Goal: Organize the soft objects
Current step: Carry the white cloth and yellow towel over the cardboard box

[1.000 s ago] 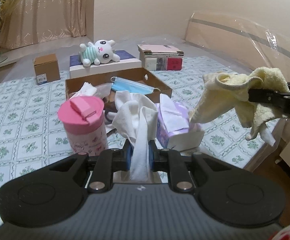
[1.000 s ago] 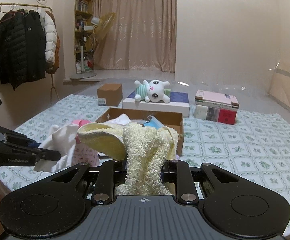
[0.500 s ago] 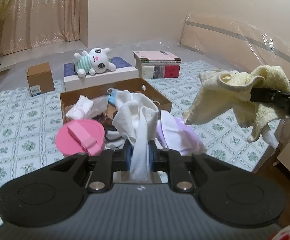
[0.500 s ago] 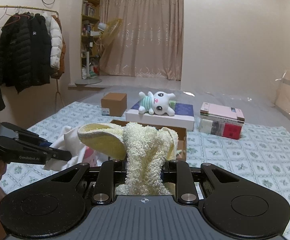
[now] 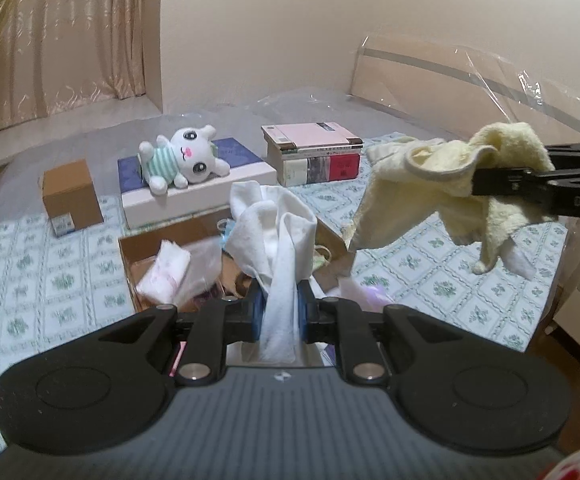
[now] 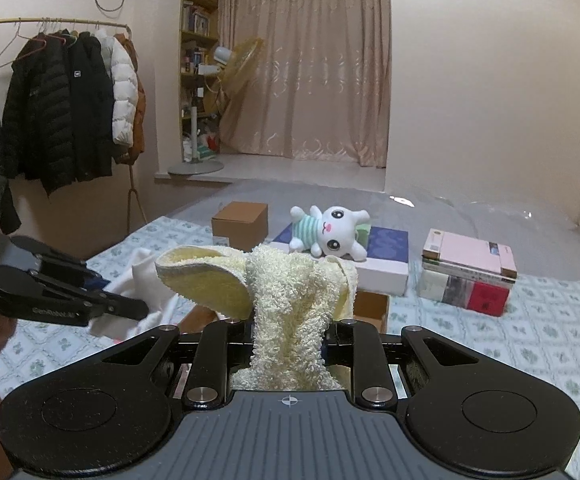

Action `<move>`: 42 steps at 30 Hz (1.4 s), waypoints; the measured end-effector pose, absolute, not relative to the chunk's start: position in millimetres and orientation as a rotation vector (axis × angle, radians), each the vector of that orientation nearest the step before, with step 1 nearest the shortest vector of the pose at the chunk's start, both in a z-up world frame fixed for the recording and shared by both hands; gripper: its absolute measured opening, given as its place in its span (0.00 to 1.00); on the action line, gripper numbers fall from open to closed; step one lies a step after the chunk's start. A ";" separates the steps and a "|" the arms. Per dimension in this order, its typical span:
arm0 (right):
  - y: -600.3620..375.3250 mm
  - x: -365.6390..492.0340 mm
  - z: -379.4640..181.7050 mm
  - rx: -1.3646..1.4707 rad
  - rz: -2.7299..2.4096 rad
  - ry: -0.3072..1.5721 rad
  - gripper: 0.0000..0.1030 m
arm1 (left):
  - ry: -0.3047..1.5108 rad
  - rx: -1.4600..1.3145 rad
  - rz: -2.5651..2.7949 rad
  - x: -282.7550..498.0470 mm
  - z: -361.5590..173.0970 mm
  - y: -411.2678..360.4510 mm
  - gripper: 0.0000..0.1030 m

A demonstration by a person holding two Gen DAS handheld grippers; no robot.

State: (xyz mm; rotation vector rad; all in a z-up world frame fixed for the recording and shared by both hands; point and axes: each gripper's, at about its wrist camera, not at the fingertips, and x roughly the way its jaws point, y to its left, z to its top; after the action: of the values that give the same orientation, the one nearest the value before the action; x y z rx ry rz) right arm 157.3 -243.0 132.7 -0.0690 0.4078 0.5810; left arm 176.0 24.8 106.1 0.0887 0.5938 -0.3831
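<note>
My left gripper (image 5: pixel 281 312) is shut on a white cloth (image 5: pixel 274 224) that bunches up above its blue pads, held over the open cardboard box (image 5: pixel 146 240). My right gripper (image 6: pixel 288 332) is shut on a fluffy yellow towel (image 6: pixel 286 288). In the left wrist view that yellow towel (image 5: pixel 429 192) hangs in the air at the right, pinched by the right gripper (image 5: pixel 485 180). In the right wrist view the left gripper (image 6: pixel 142 308) shows at the left with the white cloth (image 6: pixel 142 272). A white plush bunny (image 5: pixel 182 156) lies on a flat box behind.
The bed has a floral sheet (image 5: pixel 50 280). The cardboard box holds a tissue pack (image 5: pixel 162 272) and other soft items. A small brown box (image 5: pixel 70 196), a stack of books (image 5: pixel 313 152) and a plastic-wrapped headboard (image 5: pixel 469 80) stand around. A coat rack (image 6: pixel 62 100) stands left of the bed.
Both grippers have risen and moved forward over the bed with their cloths. The pink-lidded canister and purple tissue pack have dropped almost out of the left wrist view.
</note>
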 end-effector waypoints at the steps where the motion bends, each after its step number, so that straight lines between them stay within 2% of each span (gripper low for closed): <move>1: -242.0 165.5 133.3 -0.069 0.585 0.415 0.23 | 0.598 0.097 -0.386 182.3 108.3 25.7 0.14; 18: -204.6 312.4 120.5 -0.068 0.657 0.587 0.23 | 0.741 0.185 -0.366 311.9 97.1 42.1 0.14; 26: -183.9 378.6 75.8 -0.013 0.658 0.731 0.23 | 0.813 0.236 -0.379 367.0 66.1 39.0 0.14; 36: -166.4 441.4 -8.2 -0.164 0.507 0.833 0.23 | 0.927 0.295 -0.369 418.1 3.0 36.7 0.14; 42: -146.0 456.4 -38.4 -0.157 0.591 0.905 0.23 | 0.976 0.317 -0.389 439.6 -24.1 30.9 0.14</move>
State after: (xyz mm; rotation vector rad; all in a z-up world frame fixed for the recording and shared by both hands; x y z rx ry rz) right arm 456.4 -146.0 -38.4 -0.1575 0.9046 0.5913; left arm 439.6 30.9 -24.1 0.3173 0.9760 -0.3885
